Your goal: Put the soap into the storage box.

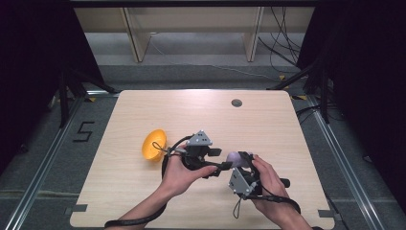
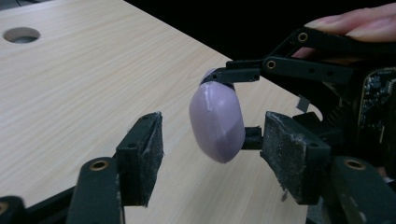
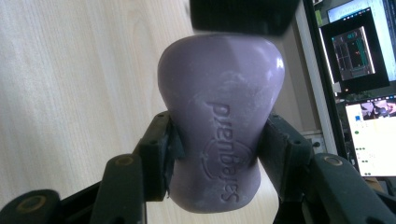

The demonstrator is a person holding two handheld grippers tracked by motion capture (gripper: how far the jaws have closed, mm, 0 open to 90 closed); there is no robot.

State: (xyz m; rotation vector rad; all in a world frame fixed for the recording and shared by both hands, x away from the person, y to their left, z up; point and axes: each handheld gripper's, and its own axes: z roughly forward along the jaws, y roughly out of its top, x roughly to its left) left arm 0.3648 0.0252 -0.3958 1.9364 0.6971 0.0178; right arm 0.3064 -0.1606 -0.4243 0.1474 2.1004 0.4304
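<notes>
My right gripper (image 3: 217, 154) pinches the purple soap bar (image 3: 219, 121) by its waist, lifted above the wooden table (image 1: 268, 124). My left gripper (image 2: 212, 161) gapes wide around the soap, not yet closed: a handover half done, I'd judge. Left of the soap, an orange bowl (image 1: 154, 144) lies tipped. Grey floor beyond.

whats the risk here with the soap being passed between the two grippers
1. The purple soap bar is pinched at its narrow waist by the right gripper; smooth and rounded, it might slip out.
2. The left gripper is open around the bar, pads not touching. If the right lets go first, the bar would probably drop onto the table.
</notes>
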